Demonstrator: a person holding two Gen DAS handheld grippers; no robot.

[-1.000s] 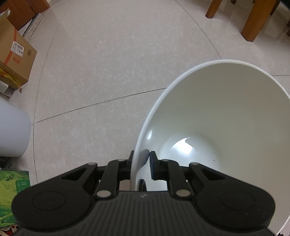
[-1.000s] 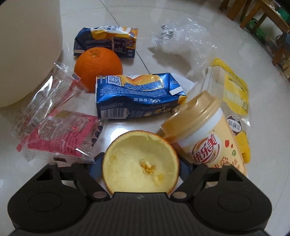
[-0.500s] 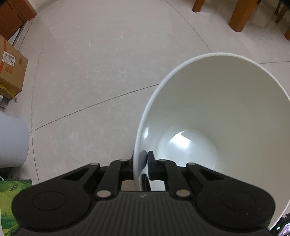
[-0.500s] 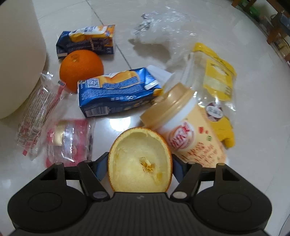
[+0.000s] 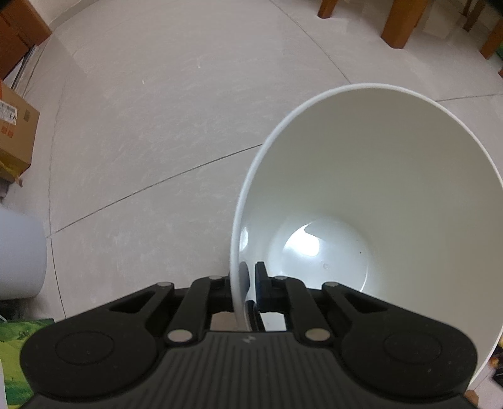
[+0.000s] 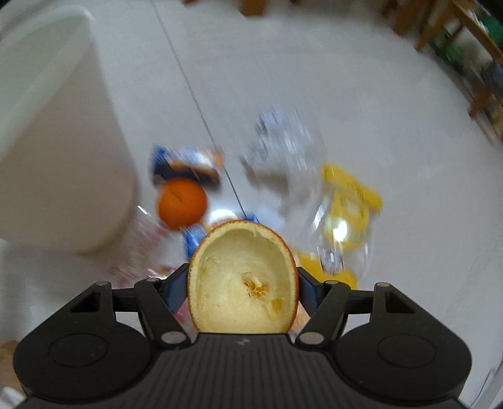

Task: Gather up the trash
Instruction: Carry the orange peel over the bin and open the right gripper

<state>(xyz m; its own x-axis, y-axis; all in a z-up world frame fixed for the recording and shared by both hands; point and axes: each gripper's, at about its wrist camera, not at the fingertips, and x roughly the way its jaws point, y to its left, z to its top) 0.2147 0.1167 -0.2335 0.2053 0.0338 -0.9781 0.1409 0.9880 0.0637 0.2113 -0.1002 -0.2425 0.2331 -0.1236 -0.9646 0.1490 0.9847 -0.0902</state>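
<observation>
My left gripper is shut on the rim of a white bin, which is tilted so its empty inside faces the left wrist view. My right gripper is shut on a hollowed orange peel half, pale inside up, lifted above the floor. The same white bin stands at the left of the blurred right wrist view. Below lie a whole orange, a blue carton, a clear plastic bag, a yellow packet and a pink wrapper.
Pale tiled floor stretches ahead of the bin. Wooden furniture legs stand at the back right. A cardboard box and a white cylinder sit at the left edge, with a green printed pack below them.
My right gripper has risen with the orange peel half, so the litter now sits farther below and the view blurs. The bin has tilted slightly in my left gripper's hold.
</observation>
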